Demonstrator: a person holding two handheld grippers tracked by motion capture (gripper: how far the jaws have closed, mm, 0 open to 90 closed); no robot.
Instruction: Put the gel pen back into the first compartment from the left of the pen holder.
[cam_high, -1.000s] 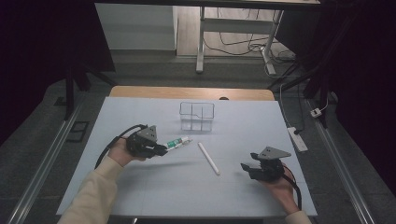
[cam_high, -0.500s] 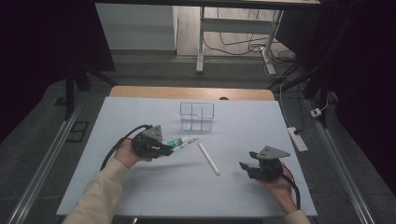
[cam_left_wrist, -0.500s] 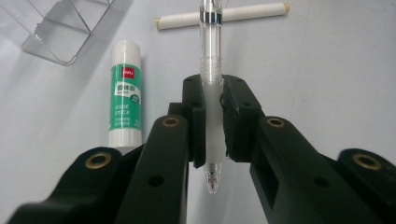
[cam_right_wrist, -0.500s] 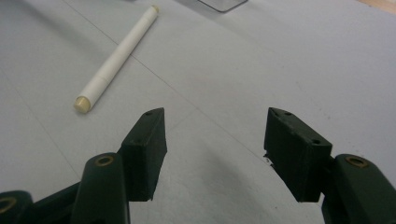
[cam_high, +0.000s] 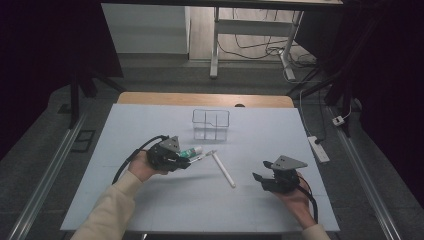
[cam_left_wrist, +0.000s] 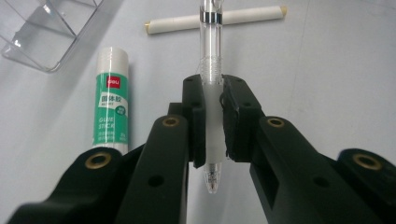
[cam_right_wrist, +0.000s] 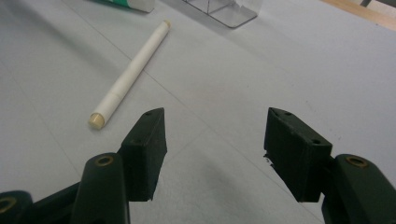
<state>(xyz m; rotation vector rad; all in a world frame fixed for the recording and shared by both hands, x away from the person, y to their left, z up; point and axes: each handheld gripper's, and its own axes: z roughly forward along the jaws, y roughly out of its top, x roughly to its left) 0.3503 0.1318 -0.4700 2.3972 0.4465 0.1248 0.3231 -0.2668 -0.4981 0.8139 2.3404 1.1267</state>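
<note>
On the pale blue-grey table top (cam_high: 150, 210), left of centre, we hold the left gripper (cam_left_wrist: 213, 100) low over the surface, its two black jaws clenched on a clear plastic ballpoint pen (cam_left_wrist: 211, 56). Seen in the left gripper view, the pen runs straight along the jaws: its writing tip pokes out at the near end between them, and its barrel with a silver band reaches out past the jaw tips.

Just left of the pen in that view lies a green-and-white glue stick with a white cap (cam_left_wrist: 111, 107), flat on the table beside the jaws. Beyond the jaw tips a white cylindrical stick with cream ends (cam_left_wrist: 215, 19) lies crosswise, with the pen's far end passing over it. A clear plastic organiser box with compartments (cam_high: 210, 124) stands upright farther back, near the table's middle.

At the near right, our right gripper (cam_right_wrist: 215, 154) hovers over bare table with its jaws released, standing well apart with nothing between them. The white stick lies to its far left.
</note>
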